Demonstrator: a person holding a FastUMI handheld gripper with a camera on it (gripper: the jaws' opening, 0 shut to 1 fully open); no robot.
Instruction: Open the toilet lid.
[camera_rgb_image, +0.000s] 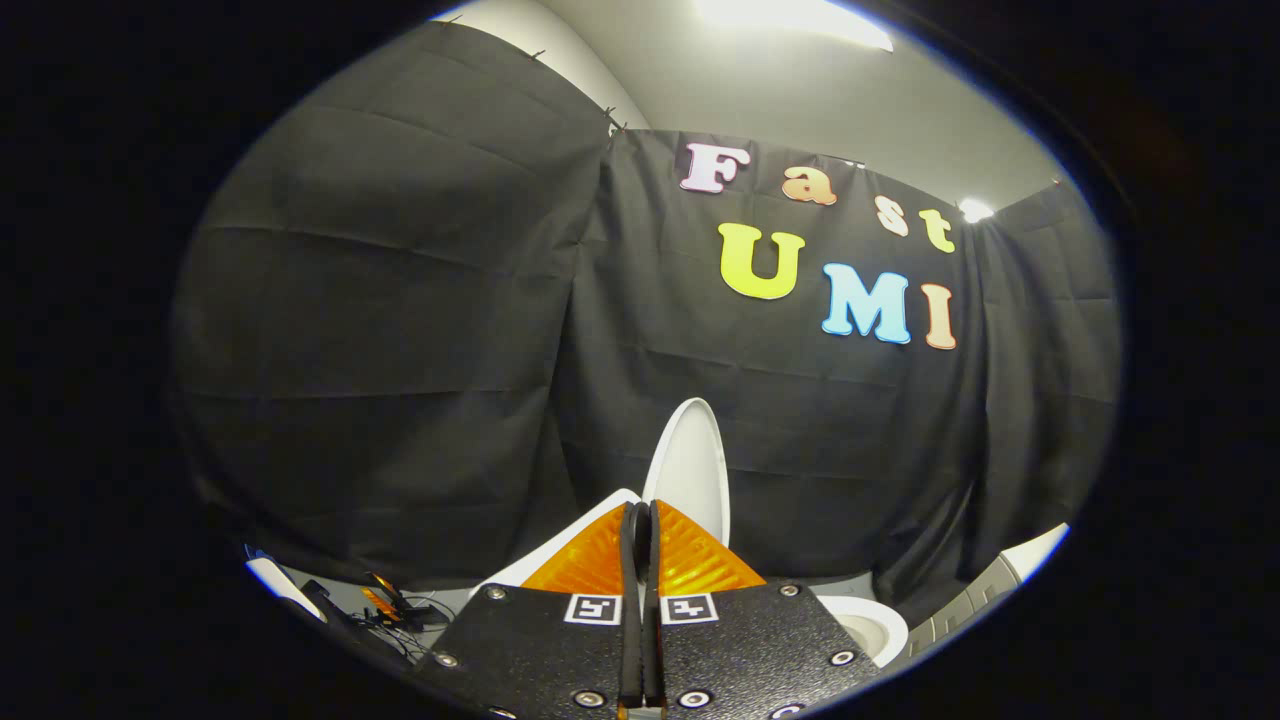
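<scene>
The white toilet lid (690, 470) stands raised, nearly upright, just beyond my fingertips and seen almost edge-on against the black cloth wall. To the right of my fingers and below them a part of the white toilet bowl rim (880, 625) shows. A white flat part (560, 550), probably the tank top, shows left of the fingers. My gripper (640, 520) is shut, its two fingers pressed together with nothing between them, just in front of the lid's lower part.
Black cloth walls (400, 300) close in the booth on the left, back and right. Some cables and small gear (395, 610) lie on the floor at the lower left. A pale tiled surface (1000, 575) shows at the lower right.
</scene>
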